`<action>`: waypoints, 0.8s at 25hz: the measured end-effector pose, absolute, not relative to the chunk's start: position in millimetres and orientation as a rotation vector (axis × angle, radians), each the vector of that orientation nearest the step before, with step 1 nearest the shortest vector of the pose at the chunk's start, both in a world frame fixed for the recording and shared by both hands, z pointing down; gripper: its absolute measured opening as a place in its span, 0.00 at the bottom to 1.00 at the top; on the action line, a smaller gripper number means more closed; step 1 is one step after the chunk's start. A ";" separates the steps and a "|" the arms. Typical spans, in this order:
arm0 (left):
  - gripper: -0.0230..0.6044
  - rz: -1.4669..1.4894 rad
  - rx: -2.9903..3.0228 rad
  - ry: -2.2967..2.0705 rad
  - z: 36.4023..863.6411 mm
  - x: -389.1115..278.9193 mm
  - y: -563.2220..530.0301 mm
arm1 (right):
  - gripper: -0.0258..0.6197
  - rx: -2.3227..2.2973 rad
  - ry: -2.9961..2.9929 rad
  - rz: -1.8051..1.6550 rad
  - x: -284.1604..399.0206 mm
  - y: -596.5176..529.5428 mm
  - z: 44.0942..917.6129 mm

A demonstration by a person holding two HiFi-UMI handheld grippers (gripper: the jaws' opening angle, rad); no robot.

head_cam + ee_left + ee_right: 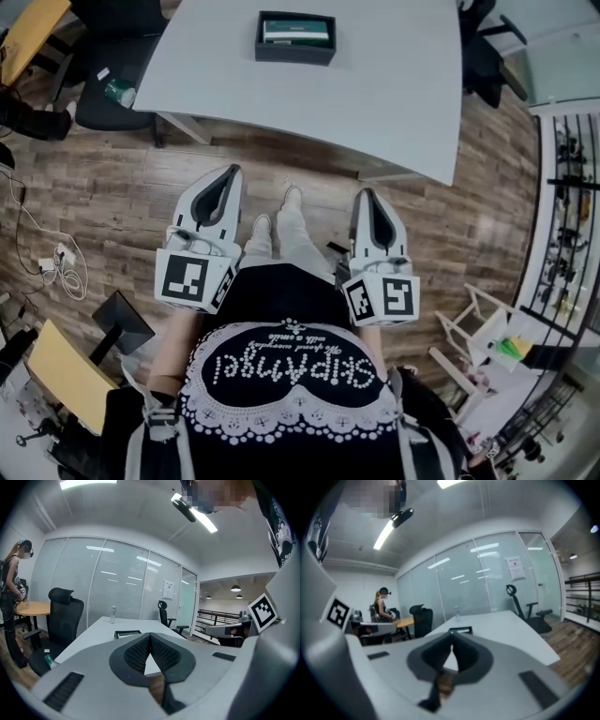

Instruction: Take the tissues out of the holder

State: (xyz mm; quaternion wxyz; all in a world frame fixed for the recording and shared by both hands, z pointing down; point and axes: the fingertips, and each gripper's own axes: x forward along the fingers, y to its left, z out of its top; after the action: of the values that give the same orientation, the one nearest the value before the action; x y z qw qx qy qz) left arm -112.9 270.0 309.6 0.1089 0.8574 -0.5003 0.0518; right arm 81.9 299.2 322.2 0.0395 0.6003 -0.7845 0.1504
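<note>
A dark tissue holder [295,37] with a green-and-white tissue pack inside sits on the far part of the white table [375,103]. I stand on the wooden floor short of the table, both grippers held at waist height and well away from the holder. My left gripper [232,172] is shut with nothing in it, and so is my right gripper [367,193]. The left gripper view has the holder [127,633] just above the closed left gripper [150,636]. The right gripper view has the holder [461,631] beyond the closed right gripper [452,645].
A black chair [112,75] with a green bottle [120,92] beside it stands at the table's left. A clear bottle [112,614] stands at the table's far end. A person [11,597] stands by a wooden table at left. A white rack [483,328] is at right, cables [56,262] at left.
</note>
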 end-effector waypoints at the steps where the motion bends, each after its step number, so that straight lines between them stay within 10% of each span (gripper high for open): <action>1: 0.07 0.147 2.515 -1.479 308.9 -109.5 263.3 | 0.09 1.830 -2.409 0.460 85.4 291.4 321.8; 20: 0.07 0.099 2.458 -1.648 298.3 -65.1 181.4 | 0.09 1.710 -2.509 0.415 141.7 191.2 314.1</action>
State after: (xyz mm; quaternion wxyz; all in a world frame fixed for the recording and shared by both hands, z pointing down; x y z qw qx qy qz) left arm -65.1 181.4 298.3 0.0900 0.8268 -0.5543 0.0333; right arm 141.7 191.2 314.1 0.0384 0.5577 -0.8180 0.1354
